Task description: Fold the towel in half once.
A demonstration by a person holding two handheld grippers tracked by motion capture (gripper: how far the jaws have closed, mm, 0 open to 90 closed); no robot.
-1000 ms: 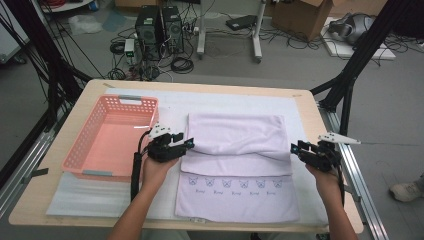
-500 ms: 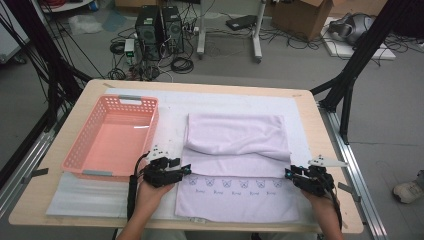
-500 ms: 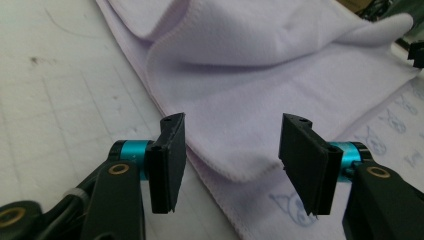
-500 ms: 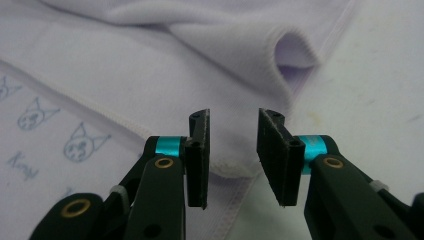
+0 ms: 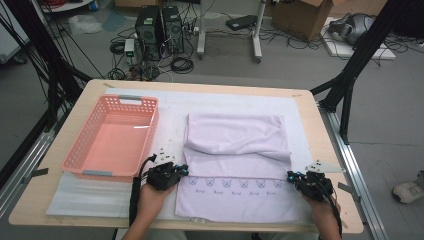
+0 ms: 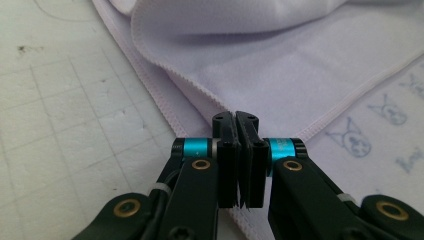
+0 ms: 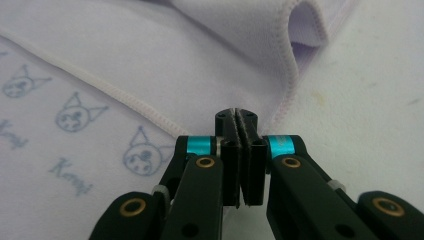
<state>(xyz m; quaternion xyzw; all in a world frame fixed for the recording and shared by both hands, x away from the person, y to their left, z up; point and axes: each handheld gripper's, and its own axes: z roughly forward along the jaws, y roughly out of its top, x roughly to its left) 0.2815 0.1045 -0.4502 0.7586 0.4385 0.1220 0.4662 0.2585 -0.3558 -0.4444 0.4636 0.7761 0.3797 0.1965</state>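
A lilac towel [image 5: 235,145] lies on the white mat, its far part folded over toward me, and a row of printed cartoon faces runs across the near layer. My left gripper [image 5: 184,172] is at the towel's left edge. Its jaws have just been closing and are shut, pinching the towel's hem [image 6: 200,107] where the folded layer ends. My right gripper [image 5: 292,176] is at the right edge. Its jaws have also just closed on the hem [image 7: 280,112]. Both lie low on the table, pointing inward at the cloth.
A pink plastic basket [image 5: 80,161] stands empty at the left, close to my left hand. The white gridded mat [image 5: 170,107] covers most of the wooden table [image 5: 325,145]. Beyond the table are computers, cables and black stand legs on the floor.
Both hands have moved toward the table's near edge and lower, from beside the folded layer to the line of printed faces. They have kept still over the last half second.
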